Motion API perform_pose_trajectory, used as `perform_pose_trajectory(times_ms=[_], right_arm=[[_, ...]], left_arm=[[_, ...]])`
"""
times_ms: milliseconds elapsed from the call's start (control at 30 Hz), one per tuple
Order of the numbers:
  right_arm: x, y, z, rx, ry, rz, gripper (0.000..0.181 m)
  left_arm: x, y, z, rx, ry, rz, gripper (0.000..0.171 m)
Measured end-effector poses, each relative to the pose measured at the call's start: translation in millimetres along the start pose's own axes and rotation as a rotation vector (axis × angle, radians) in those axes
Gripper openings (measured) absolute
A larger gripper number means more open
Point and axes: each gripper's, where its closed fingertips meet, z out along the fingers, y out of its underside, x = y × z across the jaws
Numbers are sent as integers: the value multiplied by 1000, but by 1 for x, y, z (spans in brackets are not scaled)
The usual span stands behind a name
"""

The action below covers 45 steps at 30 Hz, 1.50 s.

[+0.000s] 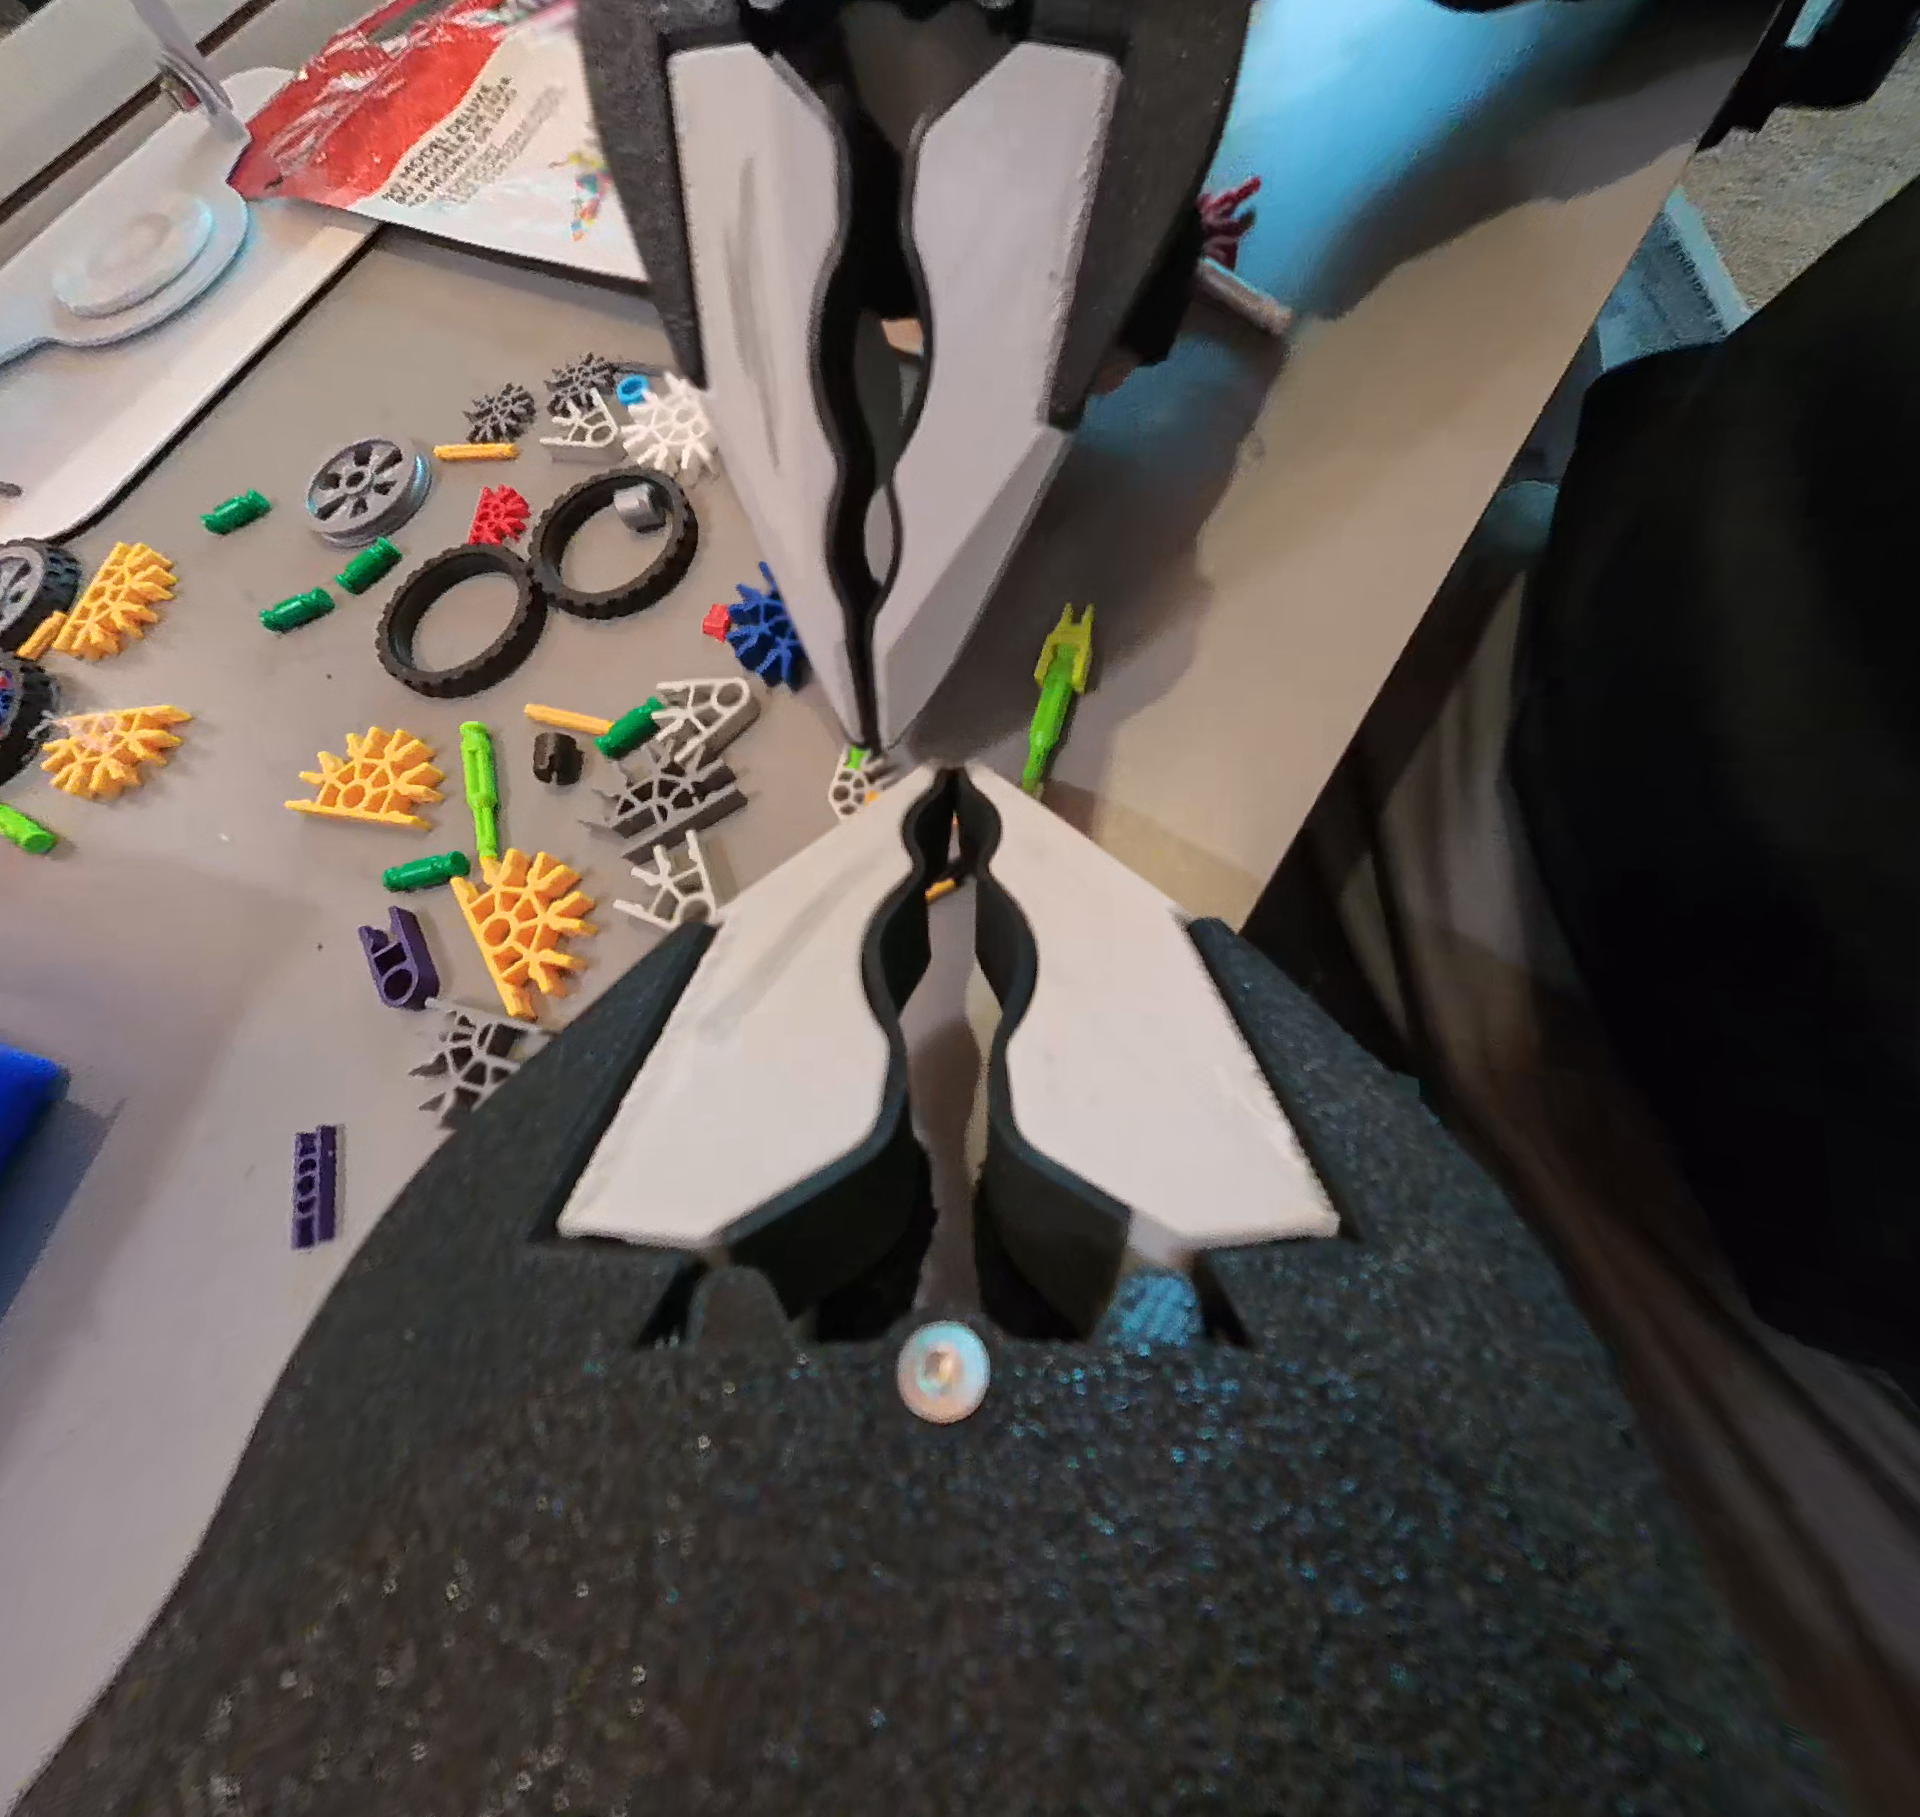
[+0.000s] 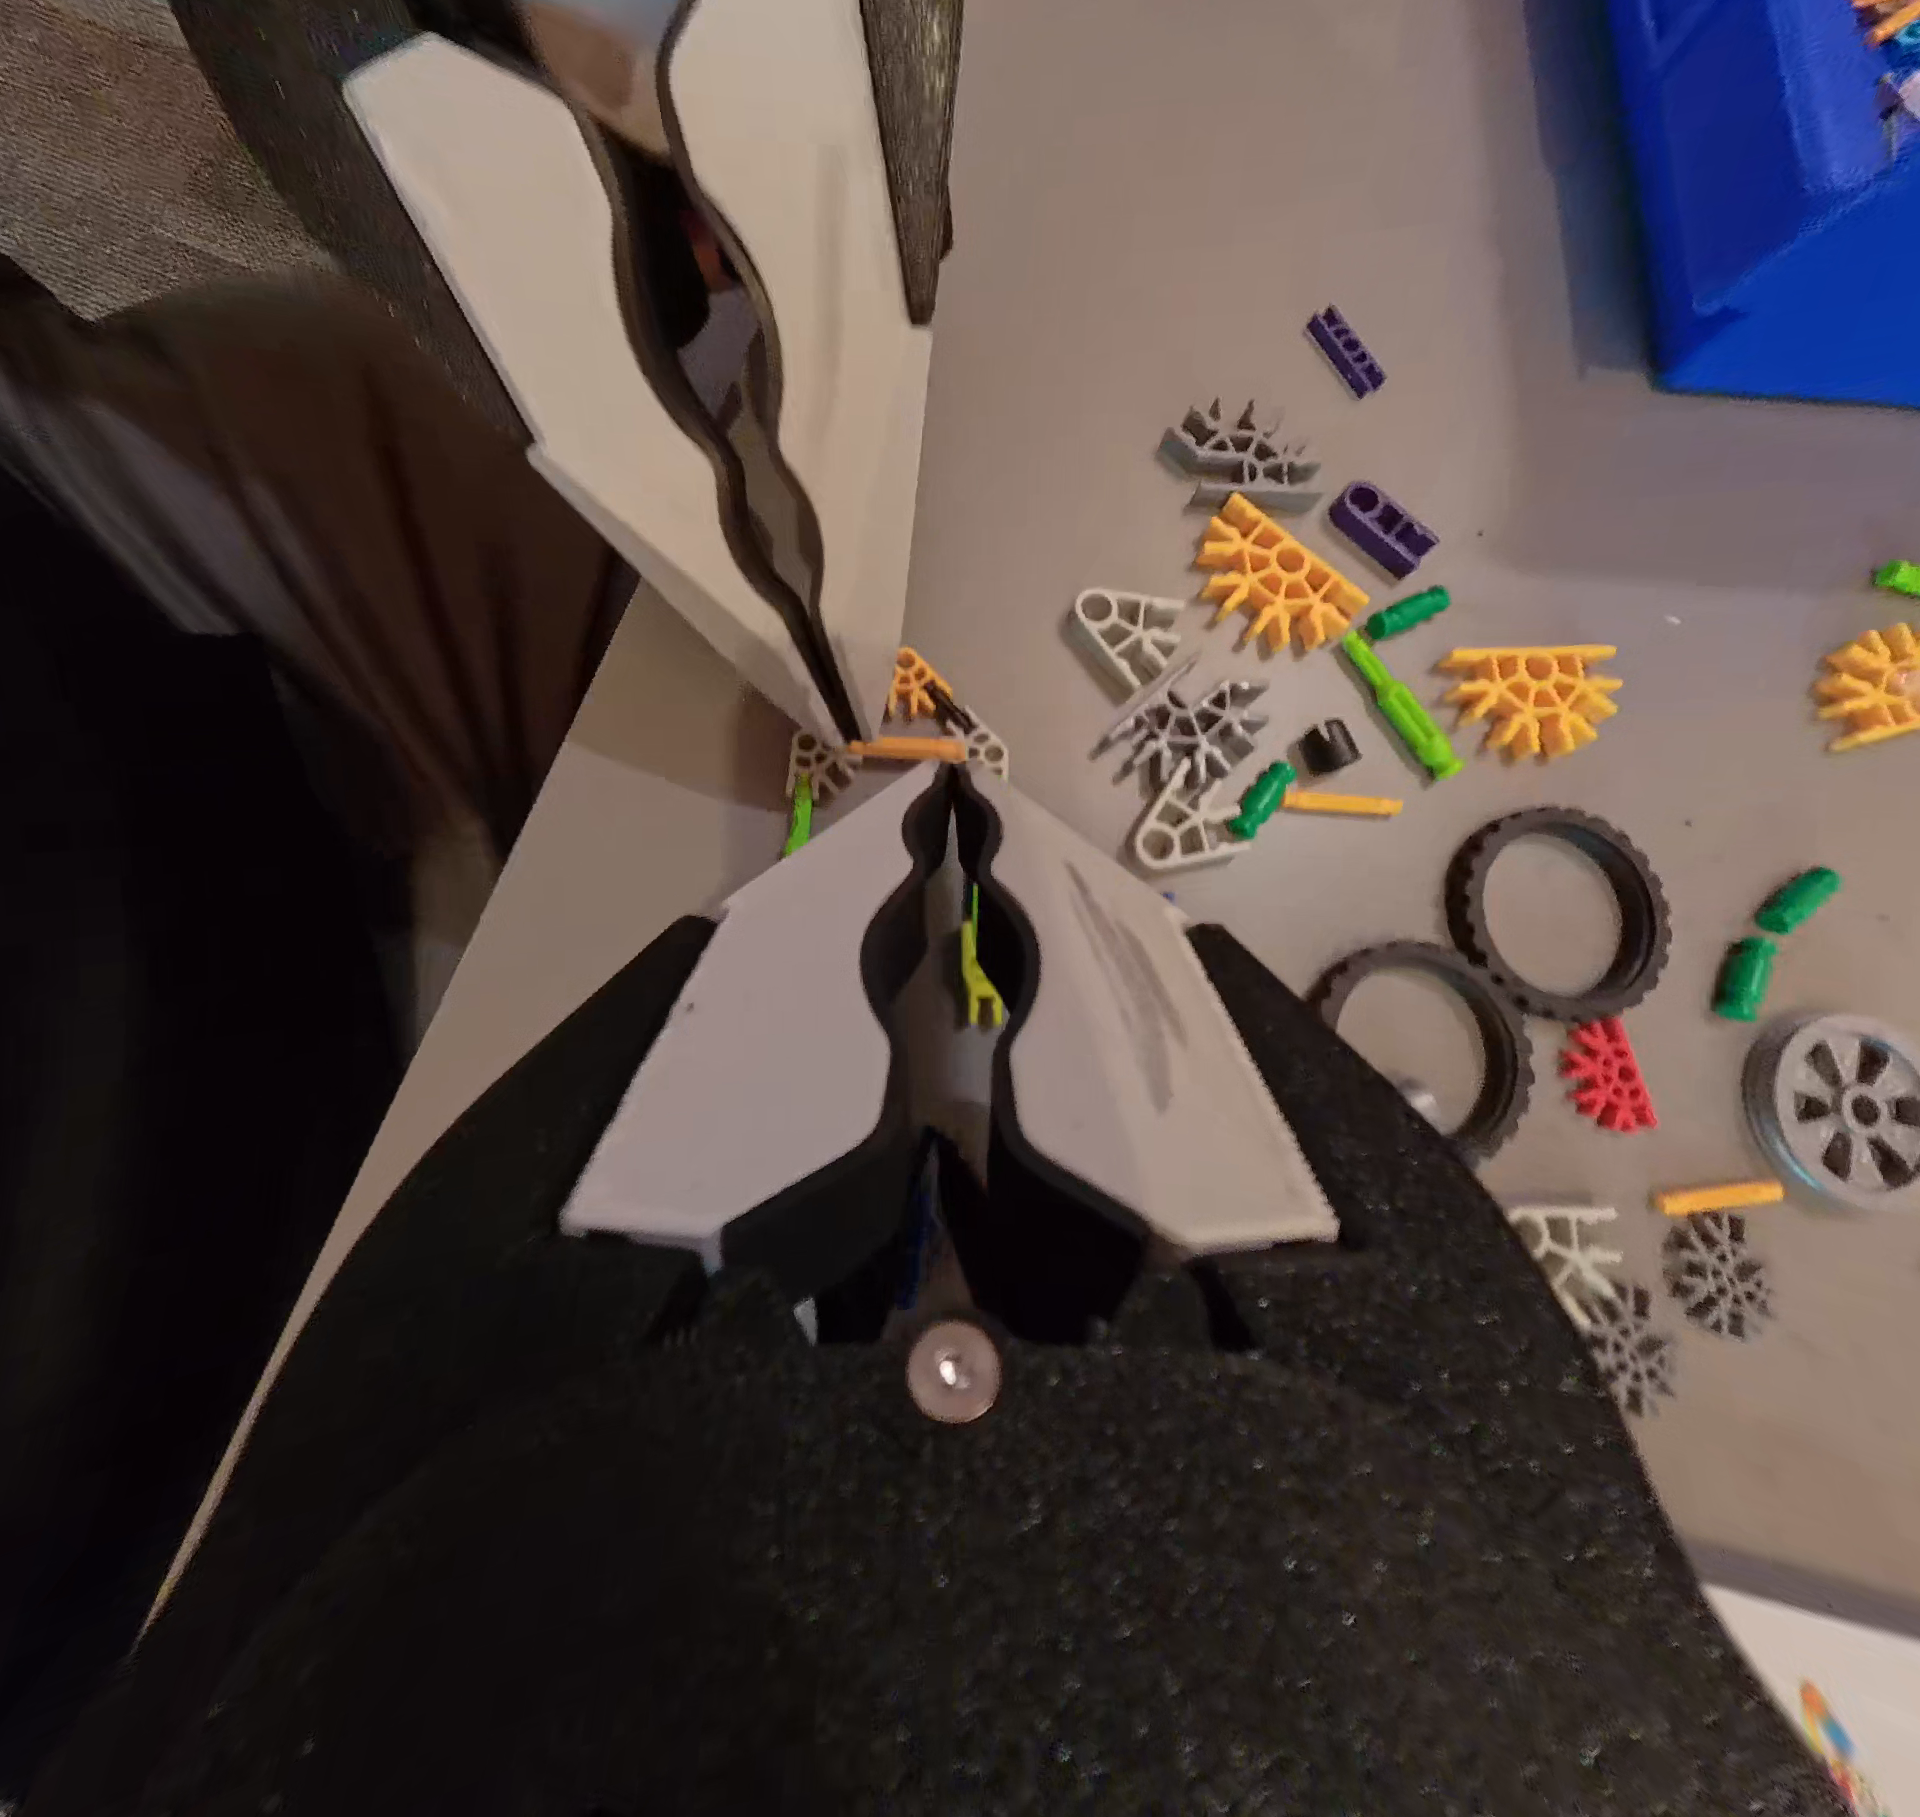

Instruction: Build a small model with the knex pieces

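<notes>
Both tools closed tip to tip near counter edge. Left tool (image 1: 948, 780) and right tool (image 2: 940, 775) pinch a small toy assembly (image 2: 904, 728). Loose toy pieces (image 1: 520, 915), two black tyres (image 1: 613, 546) beside.

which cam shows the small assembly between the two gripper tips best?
Right wrist view: the small assembly shows its yellow fan connector, orange rod and grey connectors between both tips. Left wrist view shows only a grey connector corner; the fingers hide the rest.
</notes>
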Motion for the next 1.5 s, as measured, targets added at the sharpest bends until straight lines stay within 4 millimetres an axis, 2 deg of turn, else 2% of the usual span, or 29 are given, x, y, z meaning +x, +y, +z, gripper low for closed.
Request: perform_pose_trajectory(times_ms=[167, 900, 1500], right_arm=[[-1, -3, 12, -43, -19, -39, 0], [-6, 4, 13, -1, -26, -74, 0], [-7, 6, 10, 2, -98, 1, 0]], left_arm=[[3, 6, 1, -26, -18, 25, 0], [7, 8, 9, -78, -4, 24, 0], [8, 8, 12, -397, 48, 273, 0]])
